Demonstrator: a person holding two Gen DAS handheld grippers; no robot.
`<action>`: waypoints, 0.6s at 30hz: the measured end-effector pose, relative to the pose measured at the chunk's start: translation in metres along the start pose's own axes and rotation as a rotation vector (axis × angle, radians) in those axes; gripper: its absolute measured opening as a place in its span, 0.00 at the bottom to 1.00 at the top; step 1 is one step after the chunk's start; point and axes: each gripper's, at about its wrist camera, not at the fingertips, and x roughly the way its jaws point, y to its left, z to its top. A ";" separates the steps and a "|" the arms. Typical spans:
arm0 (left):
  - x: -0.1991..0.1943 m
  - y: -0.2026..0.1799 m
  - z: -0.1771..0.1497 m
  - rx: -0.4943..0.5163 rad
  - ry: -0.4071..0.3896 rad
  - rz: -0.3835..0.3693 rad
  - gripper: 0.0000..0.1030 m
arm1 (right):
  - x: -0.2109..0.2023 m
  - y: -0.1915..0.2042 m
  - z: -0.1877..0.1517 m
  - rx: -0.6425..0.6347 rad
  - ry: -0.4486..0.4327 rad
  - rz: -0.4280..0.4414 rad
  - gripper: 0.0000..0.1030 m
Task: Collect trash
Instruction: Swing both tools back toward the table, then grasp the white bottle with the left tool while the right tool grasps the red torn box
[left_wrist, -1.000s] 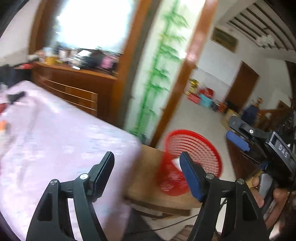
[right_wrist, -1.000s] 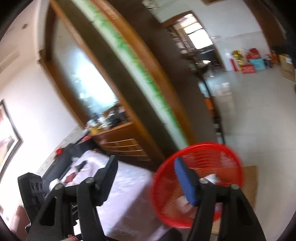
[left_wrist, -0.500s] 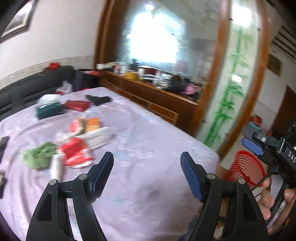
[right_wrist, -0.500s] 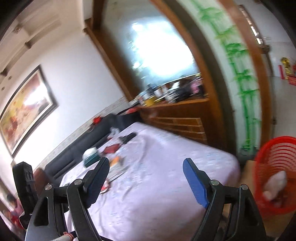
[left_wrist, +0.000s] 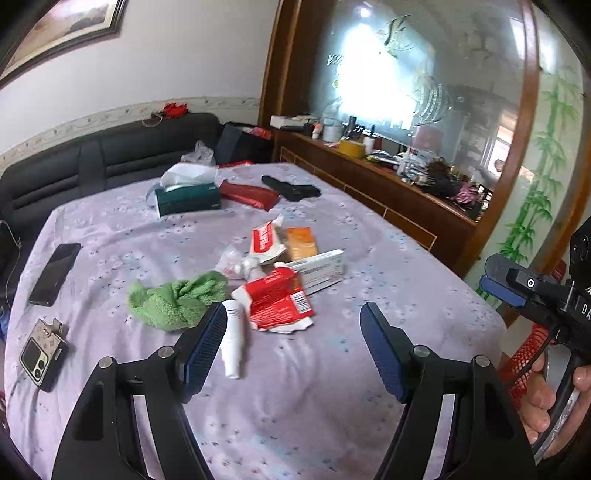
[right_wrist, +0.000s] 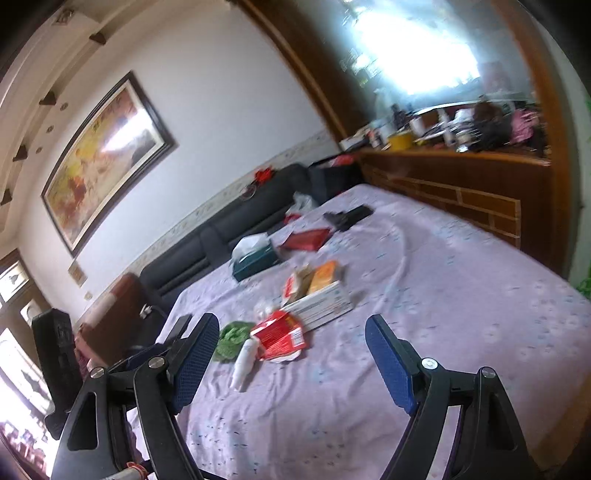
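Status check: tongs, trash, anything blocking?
Left tongs open, empty. Right tongs open, empty. Torn red carton ahead on bedspread; white tube beside it.

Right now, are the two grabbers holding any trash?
No. The left gripper and the right gripper are both open and empty above the lilac flowered tablecloth.

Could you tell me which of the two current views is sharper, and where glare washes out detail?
Left wrist view: crisp, print on the red carton readable; glare blows out the glass panel behind the sideboard. Right wrist view: softer, motion-smeared, the red carton fuzzy; the same glass panel whites out, and the framed painting catches a reflection.
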 end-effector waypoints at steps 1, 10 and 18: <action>0.009 0.007 0.001 -0.017 0.022 -0.002 0.71 | 0.011 0.001 0.000 0.001 0.018 0.004 0.83; 0.062 0.042 -0.005 -0.099 0.138 -0.002 0.68 | 0.080 0.003 -0.003 0.021 0.140 0.049 0.75; 0.101 0.060 -0.016 -0.146 0.210 0.015 0.58 | 0.146 0.000 -0.011 0.026 0.265 0.059 0.71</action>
